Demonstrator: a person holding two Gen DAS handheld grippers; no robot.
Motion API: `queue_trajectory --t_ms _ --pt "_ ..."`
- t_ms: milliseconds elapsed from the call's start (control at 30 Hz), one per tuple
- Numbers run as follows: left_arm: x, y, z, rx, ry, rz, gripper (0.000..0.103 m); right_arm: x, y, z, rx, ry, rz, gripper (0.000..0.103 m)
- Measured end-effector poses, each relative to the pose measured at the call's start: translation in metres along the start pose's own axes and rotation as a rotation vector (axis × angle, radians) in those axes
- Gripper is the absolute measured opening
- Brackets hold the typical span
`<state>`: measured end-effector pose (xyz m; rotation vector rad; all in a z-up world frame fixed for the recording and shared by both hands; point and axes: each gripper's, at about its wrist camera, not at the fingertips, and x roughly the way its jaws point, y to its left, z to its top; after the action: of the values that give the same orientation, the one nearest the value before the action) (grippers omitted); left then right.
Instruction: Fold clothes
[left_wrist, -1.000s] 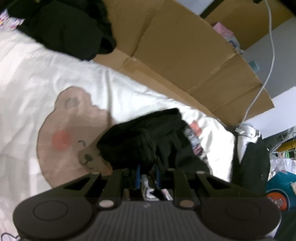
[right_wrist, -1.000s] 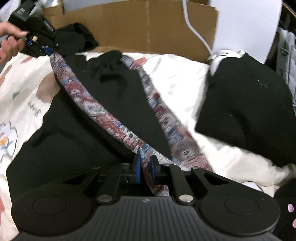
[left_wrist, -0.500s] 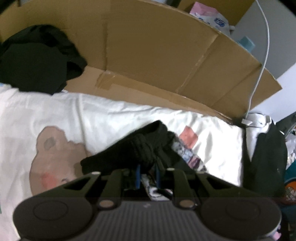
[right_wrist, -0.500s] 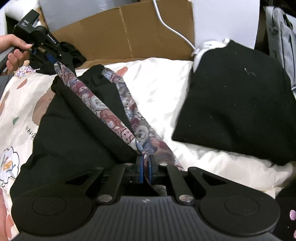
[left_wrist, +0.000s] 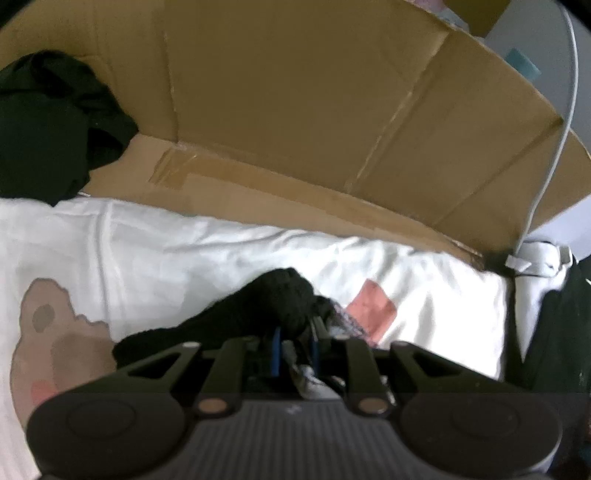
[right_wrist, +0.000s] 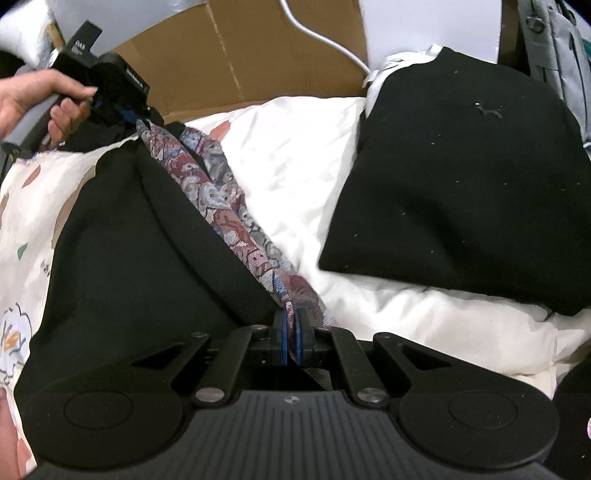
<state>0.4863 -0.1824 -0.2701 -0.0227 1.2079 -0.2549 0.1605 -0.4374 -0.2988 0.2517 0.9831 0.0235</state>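
Left hand-held gripper (left_wrist: 294, 345) opening, right hand-held gripper (right_wrist: 291, 334) clamped tight

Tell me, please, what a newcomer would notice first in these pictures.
A black garment with a patterned floral trim stretches across the white printed bedsheet, pinched by the right gripper and, at its far end, the left gripper. A folded black sweater lies at right, before brown cardboard.

Black garment (right_wrist: 122, 236) with red-grey patterned lining (right_wrist: 221, 206); white bedding (right_wrist: 291, 147).
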Motion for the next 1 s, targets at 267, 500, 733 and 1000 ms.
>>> queue_trajectory --t_ms 267,500,733,1000 --pt "-0.024 -0.003 -0.002 -0.002 -0.010 -0.024 0.033 -0.011 -0.005 0.004 0.032 0.008 -0.051 0.015" --pt "-0.063 0.008 0.001 0.019 -0.052 -0.019 0.045 -0.042 -0.011 0.005 0.096 -0.016 -0.085 0.035" --pt "-0.076 0.046 -0.007 0.036 -0.063 0.002 0.048 -0.057 -0.005 0.004 0.105 -0.043 -0.114 0.038" --pt "-0.072 0.112 -0.031 -0.036 -0.057 -0.001 0.052 -0.044 0.014 0.003 0.106 -0.055 -0.093 0.038"
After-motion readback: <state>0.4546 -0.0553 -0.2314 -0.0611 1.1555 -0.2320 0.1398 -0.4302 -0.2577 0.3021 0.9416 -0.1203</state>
